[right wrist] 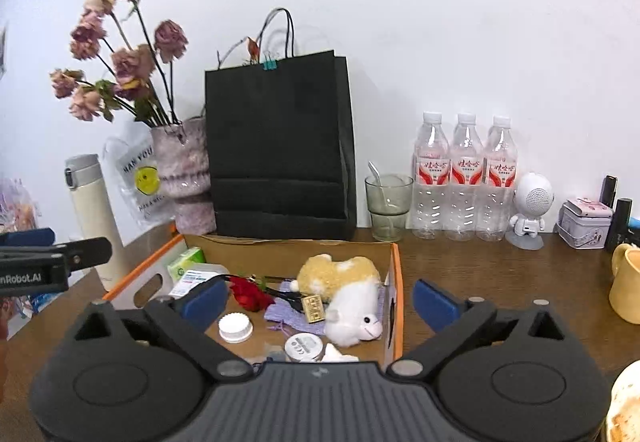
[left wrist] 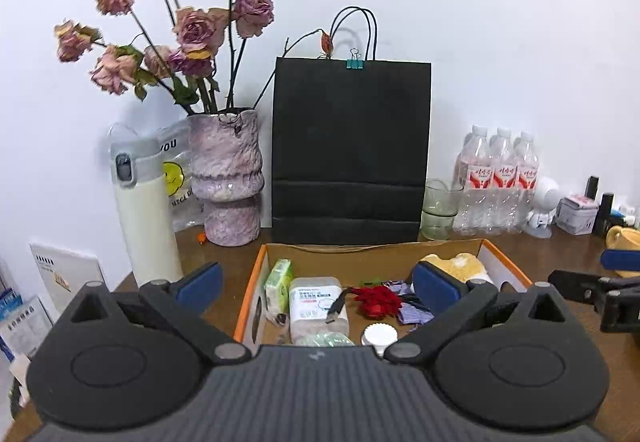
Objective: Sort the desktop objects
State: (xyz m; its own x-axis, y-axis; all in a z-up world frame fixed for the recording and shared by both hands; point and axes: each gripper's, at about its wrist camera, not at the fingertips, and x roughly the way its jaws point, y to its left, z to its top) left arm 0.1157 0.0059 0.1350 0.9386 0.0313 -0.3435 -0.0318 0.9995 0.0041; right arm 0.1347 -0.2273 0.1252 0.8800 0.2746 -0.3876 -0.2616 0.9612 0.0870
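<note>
A cardboard box with an orange rim (left wrist: pixel 256 274) (right wrist: pixel 395 274) sits on the brown desk and holds several small things: a green tissue pack (left wrist: pixel 279 280), a white plastic case (left wrist: pixel 316 302) with a USB plug on it, a red fabric rose (left wrist: pixel 378 301) (right wrist: pixel 249 294), a white jar lid (right wrist: pixel 235 327), a purple pouch, and a yellow-and-white plush toy (right wrist: pixel 344 290). My left gripper (left wrist: pixel 318 286) is open and empty above the box. My right gripper (right wrist: pixel 320 300) is open and empty, straddling the box's right wall.
At the back stand a black paper bag (left wrist: pixel 350 150), a vase of dried roses (left wrist: pixel 226 178), a cream flask (left wrist: pixel 144 210), a glass (right wrist: pixel 388 206), three water bottles (right wrist: pixel 466 178), a white robot figure (right wrist: pixel 530 210), a tin (right wrist: pixel 584 222) and a yellow mug (right wrist: pixel 628 282).
</note>
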